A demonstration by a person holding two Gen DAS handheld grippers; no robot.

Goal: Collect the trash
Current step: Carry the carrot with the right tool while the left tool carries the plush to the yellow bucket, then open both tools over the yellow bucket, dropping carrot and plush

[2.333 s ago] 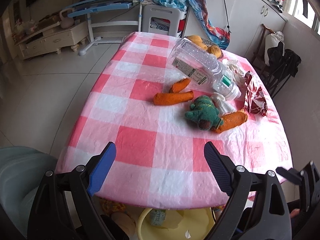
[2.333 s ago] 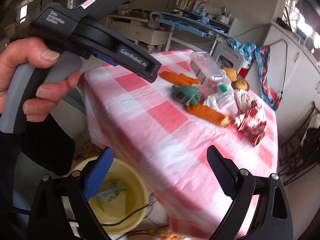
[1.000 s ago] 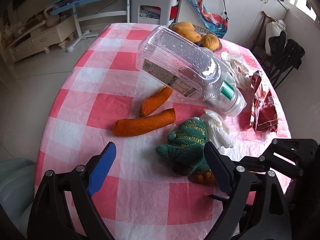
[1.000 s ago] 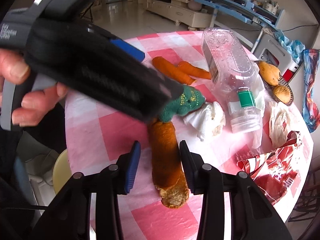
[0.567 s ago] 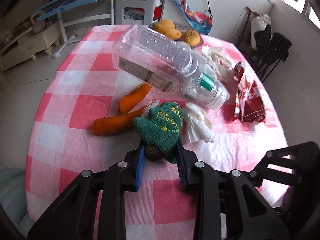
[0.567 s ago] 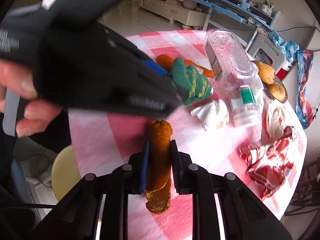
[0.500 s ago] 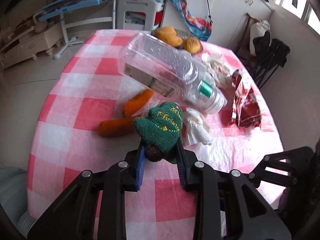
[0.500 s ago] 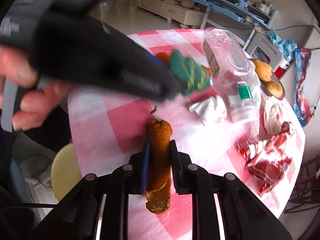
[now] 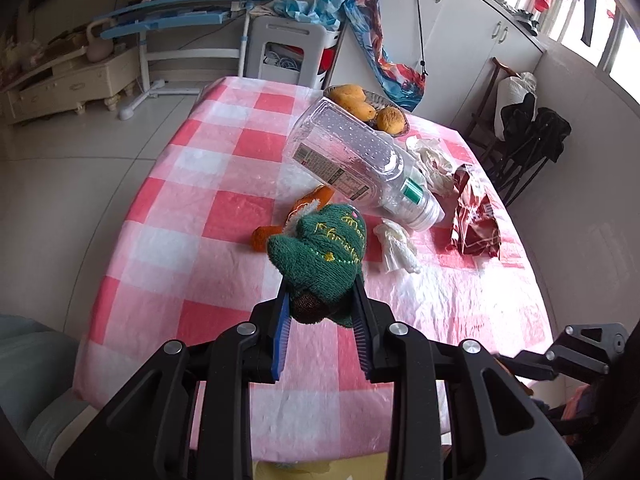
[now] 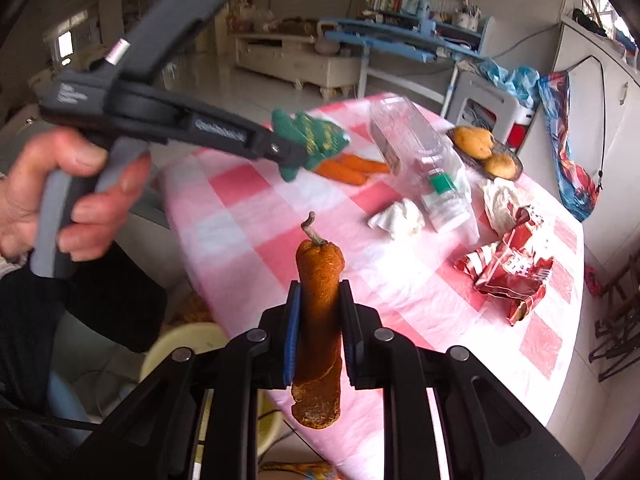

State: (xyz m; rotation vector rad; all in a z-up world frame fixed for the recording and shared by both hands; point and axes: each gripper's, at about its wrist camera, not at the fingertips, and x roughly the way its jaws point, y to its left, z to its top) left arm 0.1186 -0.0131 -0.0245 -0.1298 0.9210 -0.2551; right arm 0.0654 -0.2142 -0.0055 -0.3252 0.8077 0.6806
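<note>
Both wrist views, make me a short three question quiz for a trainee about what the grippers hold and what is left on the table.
1. True or false: the left gripper is shut on the green knitted tree.
2. What does the right gripper hold? A) the clear plastic bottle B) the orange knitted carrot C) the red snack wrapper
3. Fill in: the crumpled white tissue lies on the ____ checked tablecloth.

Key: 1 true. 2 B, its jaws clamp the carrot's middle, stem end pointing away. 3 pink and white.
</note>
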